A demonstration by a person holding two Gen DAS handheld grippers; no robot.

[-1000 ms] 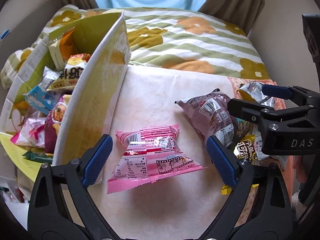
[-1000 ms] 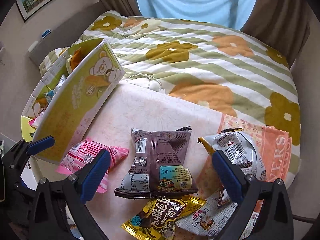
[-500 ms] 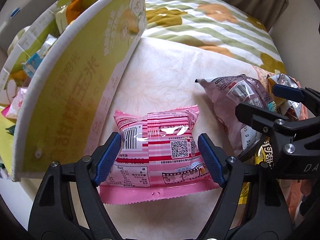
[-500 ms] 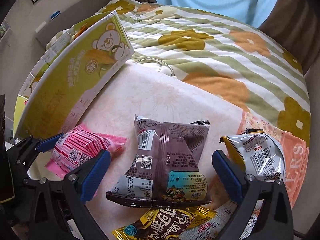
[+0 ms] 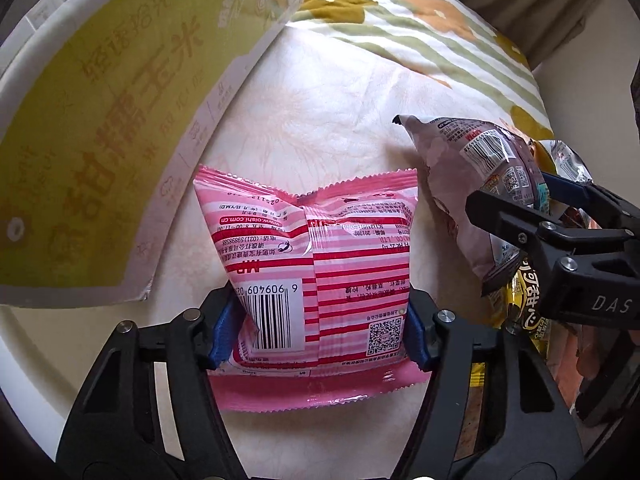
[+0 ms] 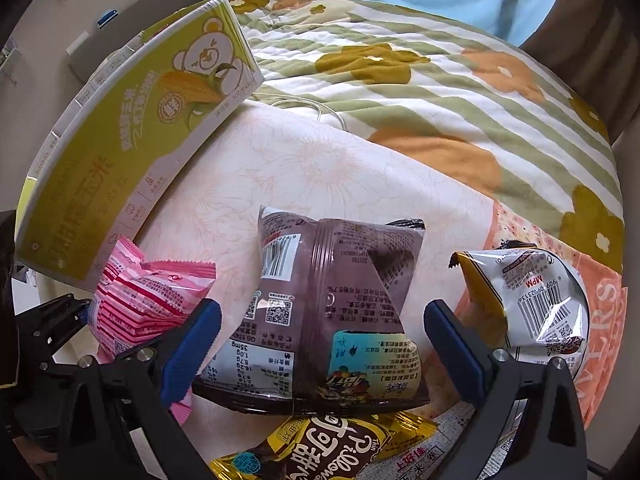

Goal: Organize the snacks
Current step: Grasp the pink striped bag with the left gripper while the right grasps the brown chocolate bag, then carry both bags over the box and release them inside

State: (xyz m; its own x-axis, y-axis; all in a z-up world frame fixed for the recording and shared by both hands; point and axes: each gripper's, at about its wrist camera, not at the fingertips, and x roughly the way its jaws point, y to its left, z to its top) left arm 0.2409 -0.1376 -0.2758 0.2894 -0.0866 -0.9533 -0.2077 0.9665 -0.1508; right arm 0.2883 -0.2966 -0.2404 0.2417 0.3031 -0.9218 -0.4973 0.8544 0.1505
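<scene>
Both pads of the left gripper (image 5: 320,332) have just been closed onto the pink snack bag (image 5: 312,264); the right gripper (image 6: 320,344) is held wide open around the brown snack bag (image 6: 332,304), untouched.

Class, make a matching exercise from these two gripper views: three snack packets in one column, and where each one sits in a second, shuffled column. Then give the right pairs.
Things:
1. pink striped packet
2. brown packet
3. silver and yellow packet

Places:
A. between the open right gripper fingers
B. squeezed by the left gripper
C. outside the right gripper, on the orange cloth

Pairs: 1-B, 2-A, 3-C
</scene>
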